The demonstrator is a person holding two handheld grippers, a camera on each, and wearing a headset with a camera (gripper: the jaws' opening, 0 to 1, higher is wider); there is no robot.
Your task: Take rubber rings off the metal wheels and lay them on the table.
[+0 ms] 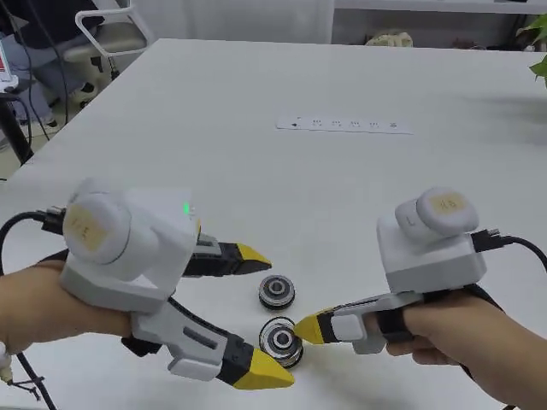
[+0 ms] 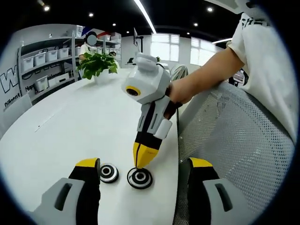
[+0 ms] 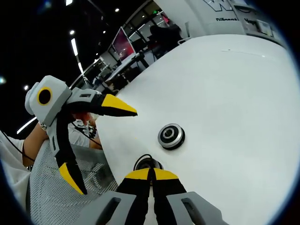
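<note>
Wall lettering [image 2: 10,78] starts with W; right gripper [image 1: 302,329] touches near wheel [image 1: 281,340].

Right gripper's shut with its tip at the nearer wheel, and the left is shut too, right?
No: the left gripper is open, jaws spread wide in the left gripper view. The right gripper is shut at the nearer wheel.

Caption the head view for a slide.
Right gripper, jaws shut, tip at the near wheel; left gripper open, straddling it and the far wheel.
</note>
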